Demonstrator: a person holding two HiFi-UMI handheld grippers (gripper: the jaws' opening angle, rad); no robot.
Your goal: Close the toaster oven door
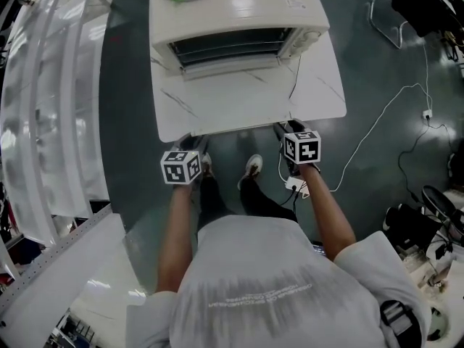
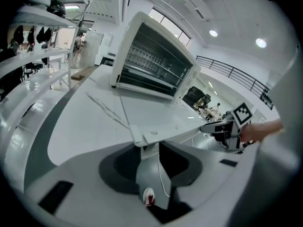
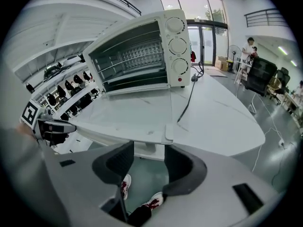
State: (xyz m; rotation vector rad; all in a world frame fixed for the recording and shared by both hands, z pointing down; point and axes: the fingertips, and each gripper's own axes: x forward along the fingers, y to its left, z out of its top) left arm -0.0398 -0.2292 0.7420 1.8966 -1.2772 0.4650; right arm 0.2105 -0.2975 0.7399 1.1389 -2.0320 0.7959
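Left gripper (image 2: 147, 148) and right gripper (image 3: 147, 150) jaws apart, gripping nothing, white table (image 3: 218, 117) edge at tips, power cord (image 3: 187, 98) ahead, toaster oven (image 3: 137, 51) well ahead, door (image 1: 230, 69) dropped open, mouth facing jaws, long axis crosswise.

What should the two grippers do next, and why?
Probably clamp the toaster oven door by its near edge: it lies flat open, and the left gripper and right gripper each straddle that edge with jaws apart, gripping nothing.
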